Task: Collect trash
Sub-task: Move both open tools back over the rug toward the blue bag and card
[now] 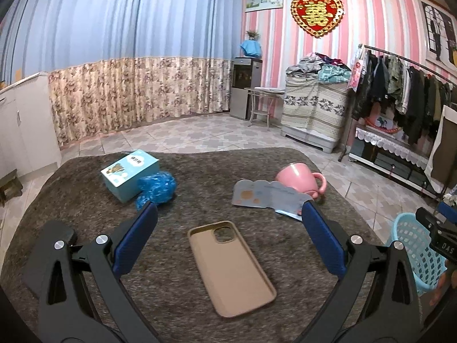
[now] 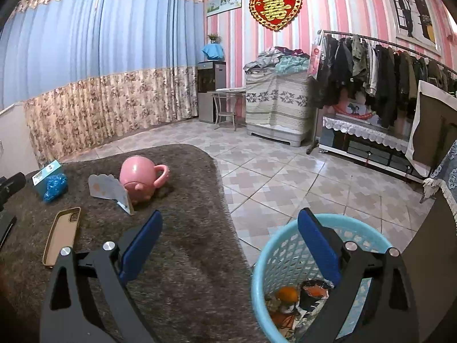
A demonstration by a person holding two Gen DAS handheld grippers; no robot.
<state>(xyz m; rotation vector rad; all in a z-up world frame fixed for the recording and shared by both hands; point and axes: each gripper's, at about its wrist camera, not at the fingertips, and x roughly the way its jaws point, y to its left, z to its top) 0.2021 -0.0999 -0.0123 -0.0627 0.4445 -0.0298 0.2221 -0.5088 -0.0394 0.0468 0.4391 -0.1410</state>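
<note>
A crumpled blue plastic bag [image 1: 155,189] lies on the brown fuzzy table [image 1: 185,177] beside a light blue box [image 1: 130,173]; the bag also shows in the right wrist view [image 2: 54,187]. A torn blue-grey paper [image 1: 268,197] leans by a tipped pink mug [image 1: 300,180]. A tan phone case [image 1: 231,267] lies between my left fingers. My left gripper [image 1: 228,211] is open and empty above the table. My right gripper [image 2: 228,223] is open and empty, over the table's edge and a light blue basket [image 2: 285,245] with trash [image 2: 285,300] inside.
The basket stands on the tiled floor [image 2: 285,177] right of the table. A clothes rack [image 2: 385,71], a covered cabinet [image 2: 277,105], a water dispenser [image 2: 210,91] and a small stool [image 2: 225,108] line the far wall. A white cabinet [image 1: 22,125] stands on the left.
</note>
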